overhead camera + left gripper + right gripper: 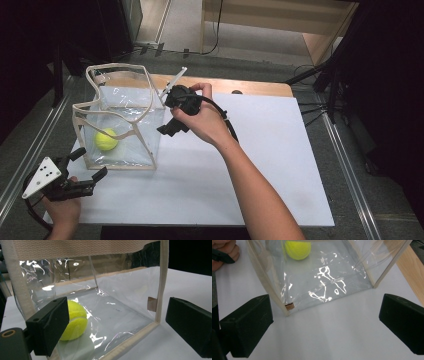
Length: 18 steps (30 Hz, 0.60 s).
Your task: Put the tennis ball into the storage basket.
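A: Table [260, 165] status?
B: White, center of the high view. It carries a clear bag [122, 122] with beige trim, standing open at upper left.

A: Ball [106, 139] location?
B: Inside the bag, on its floor, toward the bag's left side.

A: Right tongs [169, 131]?
B: Center frame, just right of the bag, spread wide, holding nothing.

A: Left tongs [89, 164]?
B: Lower left, spread wide, empty, near the bag's lower left corner.

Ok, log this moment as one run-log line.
tennis ball: inside clear bag | left gripper: open, beside bag | right gripper: open, empty, beside bag
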{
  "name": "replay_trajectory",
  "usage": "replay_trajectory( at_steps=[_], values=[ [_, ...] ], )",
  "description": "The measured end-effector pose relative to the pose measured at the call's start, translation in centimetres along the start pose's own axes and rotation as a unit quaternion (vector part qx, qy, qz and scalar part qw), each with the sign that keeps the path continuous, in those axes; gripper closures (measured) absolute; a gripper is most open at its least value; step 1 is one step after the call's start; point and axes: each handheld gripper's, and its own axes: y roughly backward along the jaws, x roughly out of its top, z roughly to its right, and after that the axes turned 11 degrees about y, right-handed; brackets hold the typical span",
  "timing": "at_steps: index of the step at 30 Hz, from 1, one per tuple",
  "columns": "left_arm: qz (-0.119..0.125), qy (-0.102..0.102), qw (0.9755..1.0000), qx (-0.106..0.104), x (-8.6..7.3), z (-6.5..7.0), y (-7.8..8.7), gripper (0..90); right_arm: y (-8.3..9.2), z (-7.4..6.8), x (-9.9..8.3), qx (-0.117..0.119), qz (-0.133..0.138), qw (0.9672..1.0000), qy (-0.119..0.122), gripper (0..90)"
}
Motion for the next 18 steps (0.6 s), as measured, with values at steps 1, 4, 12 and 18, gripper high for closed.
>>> replay_trajectory(
  at_steps=[1,4,12,18],
  values=[
    [-0.001,0.000,1.0000,0.000,0.0,0.0,0.0,5.4,-0.1,0.0,-0.1,0.000,0.002,1.0000,0.002,0.0],
    [-0.002,-0.001,1.0000,0.001,0.0,0.0,0.0,5.4,-0.3,-0.3,-0.5,-0.004,0.006,1.0000,-0.004,0.0],
    [-0.002,-0.001,1.0000,0.001,0.0,0.0,0.0,5.4,-1.3,-0.8,-1.9,-0.006,0.011,0.9998,-0.012,0.0],
    [0.000,0.000,1.0000,0.000,0.0,0.0,0.0,5.4,-1.9,-1.3,-2.9,-0.007,0.021,0.9996,-0.018,0.0]
  ],
)
